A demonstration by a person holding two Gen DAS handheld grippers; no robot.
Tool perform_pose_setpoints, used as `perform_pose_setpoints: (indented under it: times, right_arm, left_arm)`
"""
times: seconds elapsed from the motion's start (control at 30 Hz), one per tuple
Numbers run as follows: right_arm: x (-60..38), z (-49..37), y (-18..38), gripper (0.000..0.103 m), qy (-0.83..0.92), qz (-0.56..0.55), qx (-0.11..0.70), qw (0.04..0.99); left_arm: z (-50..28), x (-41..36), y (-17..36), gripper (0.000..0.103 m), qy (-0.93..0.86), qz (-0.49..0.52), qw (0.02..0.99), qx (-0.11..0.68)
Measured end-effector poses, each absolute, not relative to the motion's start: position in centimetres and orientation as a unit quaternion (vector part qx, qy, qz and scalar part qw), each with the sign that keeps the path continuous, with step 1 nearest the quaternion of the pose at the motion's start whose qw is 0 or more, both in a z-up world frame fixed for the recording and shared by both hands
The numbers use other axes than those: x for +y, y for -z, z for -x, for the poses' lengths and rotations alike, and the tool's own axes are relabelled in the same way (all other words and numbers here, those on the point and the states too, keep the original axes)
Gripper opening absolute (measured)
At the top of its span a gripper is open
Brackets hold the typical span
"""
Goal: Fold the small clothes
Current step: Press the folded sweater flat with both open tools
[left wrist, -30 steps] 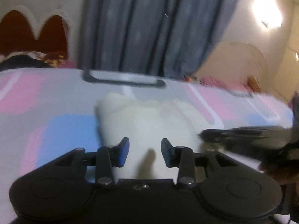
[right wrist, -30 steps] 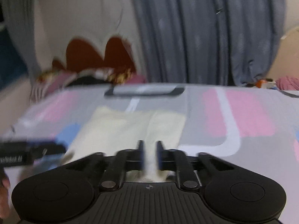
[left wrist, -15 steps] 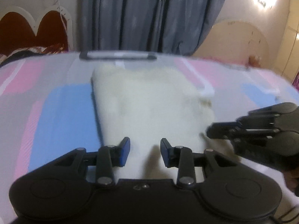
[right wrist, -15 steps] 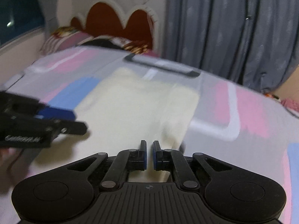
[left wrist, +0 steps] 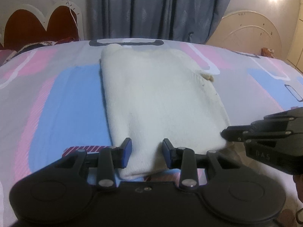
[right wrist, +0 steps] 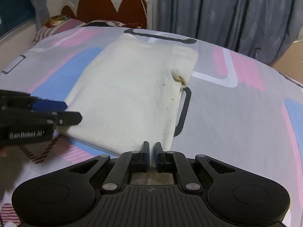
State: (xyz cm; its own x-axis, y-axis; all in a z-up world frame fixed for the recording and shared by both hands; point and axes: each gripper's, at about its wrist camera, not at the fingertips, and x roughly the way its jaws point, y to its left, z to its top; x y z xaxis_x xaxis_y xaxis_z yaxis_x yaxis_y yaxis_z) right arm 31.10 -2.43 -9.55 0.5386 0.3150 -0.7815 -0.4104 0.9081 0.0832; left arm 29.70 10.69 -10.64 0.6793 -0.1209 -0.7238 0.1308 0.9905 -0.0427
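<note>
- Carrier: a bed covered by a sheet (left wrist: 62, 102) printed with pink, blue and grey blocks.
- Task item: a cream-white knitted garment (left wrist: 159, 102), folded into a long rectangle, lies flat in the middle of the bed. Its far short edge lies close to the far edge of the bed, just before a dark rounded outline printed on the sheet.
- A small bunched piece of fabric (right wrist: 179, 76) protrudes at the garment's right long edge.
- Left gripper (left wrist: 146, 152): the jaws stand partly apart, blue pads facing each other. The near left corner of the garment lies in the gap. Whether the pads press on the cloth cannot be told; a gap shows on each side.
- Right gripper (right wrist: 152, 156): the jaws are nearly together, with only a thin slit between the blue pads. The near right corner of the garment lies just beyond the tips. Whether cloth is caught between the pads cannot be told.
- Both grippers point downward at the near short edge of the garment, one at each corner.
- Background: grey curtains (left wrist: 157, 9) and a scalloped red headboard (right wrist: 113, 1) beyond the far edge of the bed.
</note>
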Motion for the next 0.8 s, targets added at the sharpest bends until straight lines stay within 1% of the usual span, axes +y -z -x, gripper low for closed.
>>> perform_pose_setpoints:
  times: [0.37,0.6,0.63,0.67,0.8]
  right_arm:
    - [-2.1,-30.0,9.6,0.005,-0.193,0.055,0.429,0.881]
    - [-2.5,-30.7,9.3,0.005,-0.187,0.031,0.445,0.875]
    - [-2.5,-30.8,9.2,0.005,-0.187,0.030,0.448,0.874]
    - [-2.6,-30.8,8.9,0.005,-0.188,0.031,0.451,0.872]
    - [-4.2,-28.7,6.4,0.005,-0.204,0.002,0.437,0.876]
  left_arm:
    - [-29.3,10.8,10.8,0.034,0.068,-0.008,0.918,0.391]
    - [-29.4,10.1,10.6,0.034,0.056,-0.024,0.916,0.396]
    - [-29.2,10.0,10.1,0.031,0.054,-0.023,0.914,0.400]
    - [-28.8,9.9,9.5,0.027,0.056,-0.020,0.915,0.399]
    - [-25.7,9.1,7.0,0.026,0.059,-0.023,0.922,0.382]
